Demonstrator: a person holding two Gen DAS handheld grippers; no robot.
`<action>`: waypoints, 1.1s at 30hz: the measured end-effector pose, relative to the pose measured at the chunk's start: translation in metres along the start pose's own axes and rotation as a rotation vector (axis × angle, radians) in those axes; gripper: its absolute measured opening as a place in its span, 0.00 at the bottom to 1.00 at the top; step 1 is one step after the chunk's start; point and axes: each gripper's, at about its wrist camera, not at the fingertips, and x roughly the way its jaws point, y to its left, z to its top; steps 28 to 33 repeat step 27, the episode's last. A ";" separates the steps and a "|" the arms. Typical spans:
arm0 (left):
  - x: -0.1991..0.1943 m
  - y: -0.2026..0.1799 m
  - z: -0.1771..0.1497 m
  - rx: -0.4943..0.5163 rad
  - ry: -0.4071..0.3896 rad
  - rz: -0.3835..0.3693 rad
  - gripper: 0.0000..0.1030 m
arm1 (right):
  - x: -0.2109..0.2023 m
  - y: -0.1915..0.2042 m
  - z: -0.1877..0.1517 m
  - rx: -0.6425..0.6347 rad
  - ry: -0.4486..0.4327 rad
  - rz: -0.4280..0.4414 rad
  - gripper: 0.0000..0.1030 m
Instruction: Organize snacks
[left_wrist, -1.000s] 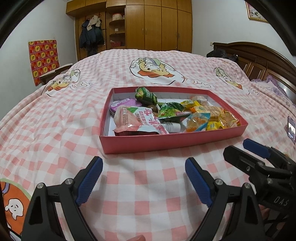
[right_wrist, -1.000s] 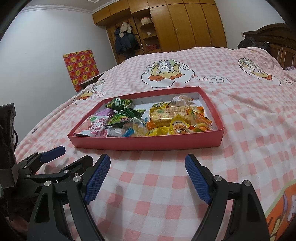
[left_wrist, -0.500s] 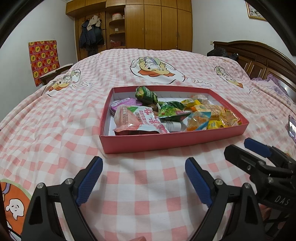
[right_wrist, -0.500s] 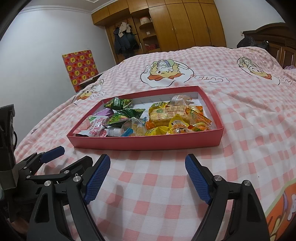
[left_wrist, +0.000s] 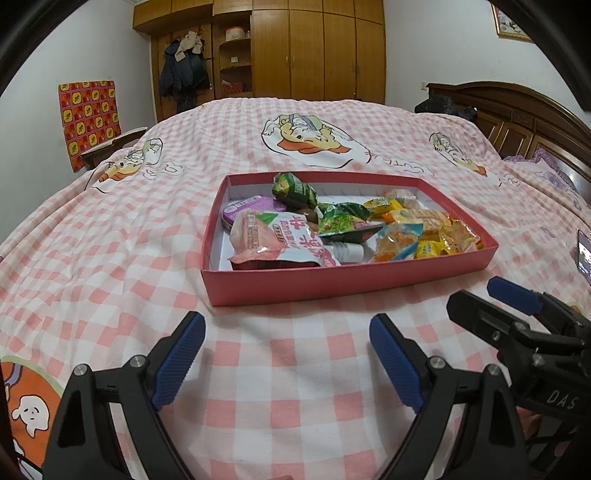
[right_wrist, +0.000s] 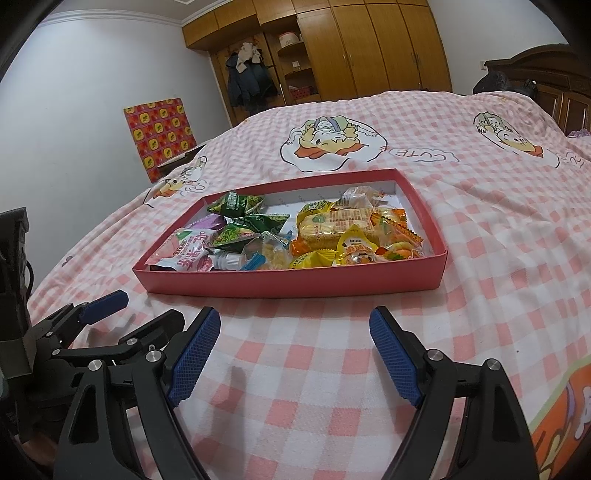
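Left wrist view: the left gripper (left_wrist: 287, 363) hangs over the pink-checked bedspread (left_wrist: 110, 266) with its jaws spread wide and nothing between them. Ahead sits the red tray (left_wrist: 332, 286), a shallow open box with low walls, its near wall just beyond the blue pads (left_wrist: 179, 363). A strip of bare bedspread lies between the fingertips and that wall. Inside the tray, a large pink pouch (left_wrist: 280, 240) leans near the left front corner, a green packet (left_wrist: 293, 190) lies toward the back, and yellow and orange wrapped snacks (left_wrist: 424, 232) crowd the right half. The back right corner of the tray floor shows white and bare.

The right gripper (right_wrist: 295, 360) also has its jaws wide and empty, and rests close beside the left one; each shows at the edge of the other's view. From the right wrist view the tray's near wall runs across the frame, close ahead of the fingers.

Open bedspread stretches on all sides of the tray. A phone (left_wrist: 583, 253) lies on the bed to the tray's right. A wooden headboard (left_wrist: 517, 107) bounds the bed's right side, and a wardrobe (left_wrist: 317, 48) stands beyond its far edge.
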 end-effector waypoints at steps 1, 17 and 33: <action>0.000 0.000 0.000 0.000 0.003 0.001 0.91 | 0.000 0.000 0.000 0.000 0.000 -0.001 0.83; 0.000 0.001 0.001 0.001 0.005 0.002 0.91 | 0.000 0.004 -0.001 -0.014 0.001 -0.009 0.83; 0.000 0.000 0.000 0.003 0.004 0.007 0.91 | 0.000 0.004 -0.001 -0.013 0.002 -0.010 0.83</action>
